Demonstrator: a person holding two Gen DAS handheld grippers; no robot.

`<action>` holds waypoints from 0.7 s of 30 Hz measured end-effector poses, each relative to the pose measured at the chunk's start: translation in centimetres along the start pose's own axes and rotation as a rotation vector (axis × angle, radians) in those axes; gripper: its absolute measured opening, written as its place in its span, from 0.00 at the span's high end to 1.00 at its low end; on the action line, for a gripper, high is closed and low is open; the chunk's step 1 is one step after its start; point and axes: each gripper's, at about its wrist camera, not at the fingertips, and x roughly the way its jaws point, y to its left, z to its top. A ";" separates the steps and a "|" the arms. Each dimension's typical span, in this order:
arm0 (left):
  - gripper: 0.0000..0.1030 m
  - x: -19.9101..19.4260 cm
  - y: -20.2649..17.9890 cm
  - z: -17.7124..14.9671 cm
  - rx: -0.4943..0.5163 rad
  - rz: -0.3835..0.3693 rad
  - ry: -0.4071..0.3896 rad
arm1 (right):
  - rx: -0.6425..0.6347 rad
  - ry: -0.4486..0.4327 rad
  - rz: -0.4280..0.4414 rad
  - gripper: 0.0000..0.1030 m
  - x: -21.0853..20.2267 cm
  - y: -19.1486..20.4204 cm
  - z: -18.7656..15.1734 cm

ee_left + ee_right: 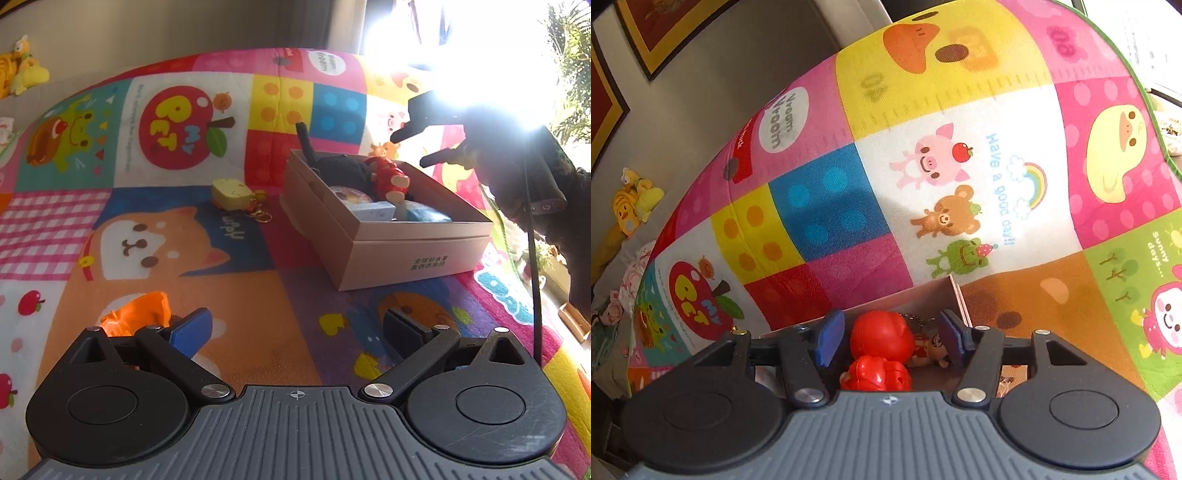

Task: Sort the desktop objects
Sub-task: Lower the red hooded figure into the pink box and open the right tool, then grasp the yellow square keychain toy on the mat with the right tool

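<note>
Left gripper [295, 332] gapes wide and empty low in its frame; right gripper [888, 341] hangs part-open over the box.

Left to right in the left view: crumpled orange plastic toy [138, 314] beside the blue pad, yellow block-shaped keychain charm [231, 194] mid-mat, pale cardboard box [388, 254]. The glossy red hard-plastic figure [881, 338] lies in the box, between the right pads but unpressed. It looks light, stiff, slippery; I'd pinch its round body.
</note>
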 end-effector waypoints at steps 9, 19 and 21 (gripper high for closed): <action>0.01 0.1 -0.6 -0.3 0.007 -0.023 0.009 | -0.039 0.141 0.029 0.62 2.5 1.4 -3.0; 0.01 -2.4 1.1 -0.3 -0.005 0.016 -0.049 | -0.403 -0.045 -0.022 0.36 -2.4 10.1 -5.2; 0.00 -2.8 1.5 -0.3 -0.013 0.028 -0.062 | -0.469 -0.042 0.016 0.28 -2.5 12.7 -5.6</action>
